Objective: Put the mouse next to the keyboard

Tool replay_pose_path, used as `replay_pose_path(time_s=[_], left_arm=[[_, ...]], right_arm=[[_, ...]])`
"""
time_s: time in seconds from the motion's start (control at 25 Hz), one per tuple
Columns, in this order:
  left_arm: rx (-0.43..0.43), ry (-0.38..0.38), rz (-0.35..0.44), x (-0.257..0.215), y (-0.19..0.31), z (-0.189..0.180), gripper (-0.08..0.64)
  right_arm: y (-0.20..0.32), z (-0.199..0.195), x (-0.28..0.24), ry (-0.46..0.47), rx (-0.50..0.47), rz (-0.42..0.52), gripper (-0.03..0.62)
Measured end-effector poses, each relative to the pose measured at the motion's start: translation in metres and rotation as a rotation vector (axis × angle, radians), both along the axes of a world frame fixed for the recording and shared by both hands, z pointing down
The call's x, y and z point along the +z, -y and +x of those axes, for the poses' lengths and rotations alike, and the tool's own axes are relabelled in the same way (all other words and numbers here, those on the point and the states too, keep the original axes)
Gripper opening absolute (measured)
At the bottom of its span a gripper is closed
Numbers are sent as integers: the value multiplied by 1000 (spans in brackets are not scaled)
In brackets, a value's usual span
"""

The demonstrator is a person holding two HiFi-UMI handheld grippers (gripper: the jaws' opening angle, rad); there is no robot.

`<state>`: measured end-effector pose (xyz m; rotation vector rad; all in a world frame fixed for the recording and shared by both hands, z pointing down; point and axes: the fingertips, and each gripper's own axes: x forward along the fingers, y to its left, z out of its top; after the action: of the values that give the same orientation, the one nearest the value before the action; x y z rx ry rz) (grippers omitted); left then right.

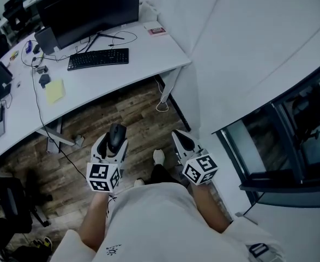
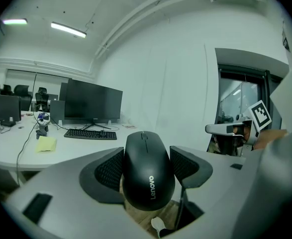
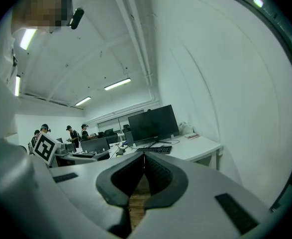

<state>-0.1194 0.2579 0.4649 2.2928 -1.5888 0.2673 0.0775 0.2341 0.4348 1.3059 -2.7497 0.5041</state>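
Note:
A black Lenovo mouse [image 2: 146, 171] sits clamped between the pads of my left gripper [image 2: 146, 166]; in the head view the mouse [image 1: 116, 136] is held over the wooden floor, well short of the desk. The black keyboard [image 1: 98, 58] lies on the white desk [image 1: 121, 78] in front of a dark monitor [image 1: 89, 7]; in the left gripper view the keyboard [image 2: 90, 134] lies far ahead. My right gripper [image 1: 182, 141] is held beside the left one with its jaws closed together and nothing between them [image 3: 144, 159].
A yellow sticky pad [image 1: 55, 91], cables and small items lie on the desk left of the keyboard. A red-and-white box [image 1: 156, 30] lies at the desk's right end. A glass partition [image 1: 290, 135] stands to the right. Other people stand at far desks [image 3: 61, 133].

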Motion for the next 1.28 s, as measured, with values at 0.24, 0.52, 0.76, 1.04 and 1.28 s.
replay_pose_path(time_s=[0.24, 0.52, 0.76, 1.04, 1.28], left_arm=[[6, 6, -3, 2, 32, 9, 298], [-10, 9, -5, -1, 81, 18, 298], [-49, 17, -15, 2, 117, 26, 297], [-74, 29, -22, 2, 156, 42, 296], [-94, 38, -22, 3, 187, 64, 296]], right_arm=[[35, 6, 5, -1, -5, -4, 18], [85, 15, 5, -1, -23, -12, 18], [127, 23, 7, 8, -52, -18, 18], [172, 37, 10, 17, -85, -23, 18], [200, 54, 22, 23, -127, -49, 18]])
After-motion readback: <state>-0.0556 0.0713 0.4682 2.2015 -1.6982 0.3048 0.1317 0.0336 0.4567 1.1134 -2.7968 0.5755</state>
